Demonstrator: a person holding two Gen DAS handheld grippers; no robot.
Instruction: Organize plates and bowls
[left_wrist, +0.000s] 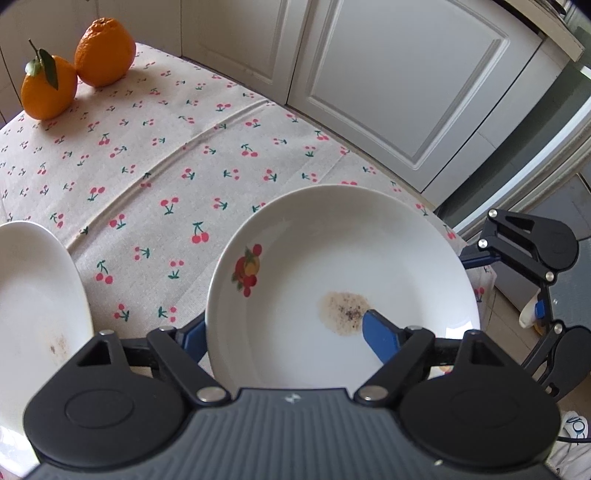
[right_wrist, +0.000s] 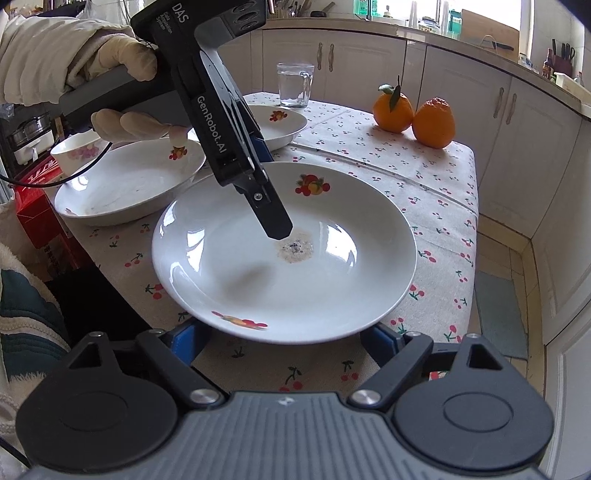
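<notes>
White glazed ceramic all round. Step in hand was the pickup of the near plate (right_wrist: 295, 280), first item of the stack by my read.

- Left gripper (left_wrist: 284, 328) was clenched on that plate's rim: one blue pad (left_wrist: 380, 332) lay inside the well next to the brown residue patch (right_wrist: 295, 247), the other finger sat under the rim outside.
- Right gripper (right_wrist: 284, 339) was released, jaws spread wide and low at the plate's near edge, pads showing beneath the rim on either side. No clamp visible.
- The plate sat at the near corner of the cherry-print tablecloth (right_wrist: 424, 192). Whether it was fully flat or slightly lifted I couldn't tell.
- Second plate (right_wrist: 122, 184) sat just beside it, third plate (right_wrist: 280, 125) behind, small bowl (right_wrist: 74, 151) at the far edge. Nothing was stacked.

Next move, my guess: lift on the left grip and nest the plate into the second one. The right could support the opposite rim.

Handling notes: the plates were shallow, round and glossy with fruit decals, so I'd expect slick, thin rims under the pads. A single-sided grip on a wide dish would want to droop. The cloth was woven and creased and could drag if the plate slid.
</notes>
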